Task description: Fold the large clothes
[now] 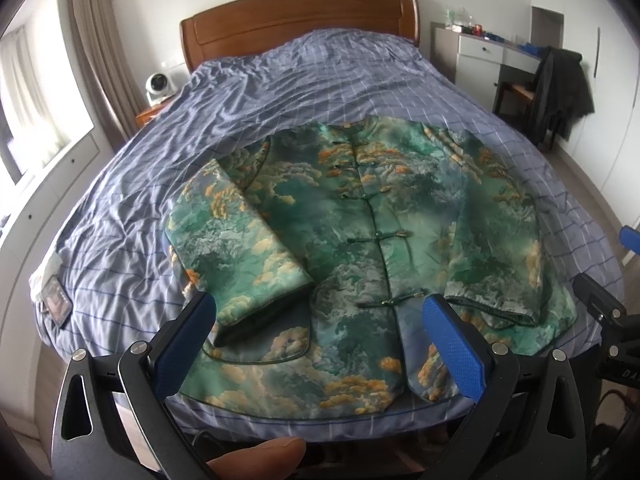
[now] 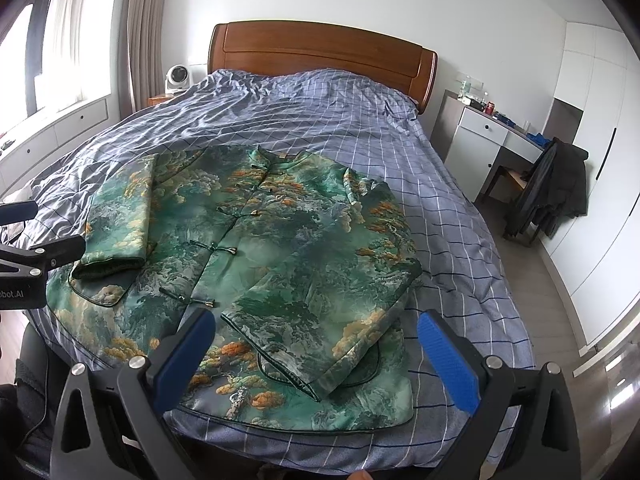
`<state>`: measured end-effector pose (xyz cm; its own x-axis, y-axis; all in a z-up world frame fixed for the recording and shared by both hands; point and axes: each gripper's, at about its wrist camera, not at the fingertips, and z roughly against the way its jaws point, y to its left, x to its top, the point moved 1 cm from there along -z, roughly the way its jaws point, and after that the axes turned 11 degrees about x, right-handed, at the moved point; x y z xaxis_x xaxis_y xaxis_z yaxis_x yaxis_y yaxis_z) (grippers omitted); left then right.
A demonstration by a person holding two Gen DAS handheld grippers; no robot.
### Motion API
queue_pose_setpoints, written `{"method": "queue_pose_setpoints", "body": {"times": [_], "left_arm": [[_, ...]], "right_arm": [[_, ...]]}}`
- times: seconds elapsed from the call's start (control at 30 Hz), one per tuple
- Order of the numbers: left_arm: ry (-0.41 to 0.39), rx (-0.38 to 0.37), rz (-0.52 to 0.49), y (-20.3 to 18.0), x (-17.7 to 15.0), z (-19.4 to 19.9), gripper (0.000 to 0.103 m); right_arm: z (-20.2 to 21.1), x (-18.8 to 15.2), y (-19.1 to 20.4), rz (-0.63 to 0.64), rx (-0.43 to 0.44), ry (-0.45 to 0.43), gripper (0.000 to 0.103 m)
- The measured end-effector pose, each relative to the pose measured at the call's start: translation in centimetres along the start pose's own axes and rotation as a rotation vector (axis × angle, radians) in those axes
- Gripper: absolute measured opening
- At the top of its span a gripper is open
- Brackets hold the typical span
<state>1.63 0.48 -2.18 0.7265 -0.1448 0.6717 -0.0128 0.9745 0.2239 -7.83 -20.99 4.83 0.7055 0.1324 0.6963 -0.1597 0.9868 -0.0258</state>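
A green jacket [image 1: 360, 232] [image 2: 256, 264] printed with clouds and orange trees lies front up on the bed, buttoned down the middle, its hem toward me. Both sleeves are folded in over the body: the left sleeve [image 1: 240, 248] [image 2: 120, 220] and the right sleeve [image 1: 500, 248] [image 2: 328, 320]. My left gripper [image 1: 320, 344] hovers open above the hem's left half, holding nothing. My right gripper [image 2: 316, 356] stands open above the right sleeve's cuff, also holding nothing. Each gripper shows at the edge of the other's view.
The bed [image 1: 280, 92] [image 2: 460, 220] has a blue checked cover and a wooden headboard [image 2: 320, 52]. A small fan [image 2: 178, 78] stands at the left. A white desk [image 2: 488, 136] and a chair with dark clothes [image 2: 552, 192] stand on the right. A dark flat object [image 1: 56, 300] lies at the bed's left edge.
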Motion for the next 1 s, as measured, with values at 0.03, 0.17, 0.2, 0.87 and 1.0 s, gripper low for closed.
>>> {"method": "queue_pose_setpoints", "body": {"times": [0.03,0.17,0.2,0.87,1.0], "left_arm": [[0.000,-0.001,0.001,0.0,0.0,0.0,0.103],[0.001,0.001,-0.001,-0.1,0.0,0.0,0.103],[0.001,0.000,-0.003,-0.1,0.0,0.0,0.103],[-0.031,-0.022,0.017,0.3,-0.2,0.9,0.103],[-0.009,-0.042,0.011,-0.1,-0.1,0.6,0.103]], "right_arm": [[0.0,0.0,0.0,-0.001,-0.001,0.000,0.103],[0.1,0.0,0.0,-0.005,-0.003,-0.002,0.103],[0.1,0.0,0.0,-0.006,-0.005,-0.002,0.103],[0.7,-0.3,0.1,-0.018,-0.011,0.000,0.103],[1.1,-0.3,0.0,-0.014,-0.015,-0.008,0.103]]}}
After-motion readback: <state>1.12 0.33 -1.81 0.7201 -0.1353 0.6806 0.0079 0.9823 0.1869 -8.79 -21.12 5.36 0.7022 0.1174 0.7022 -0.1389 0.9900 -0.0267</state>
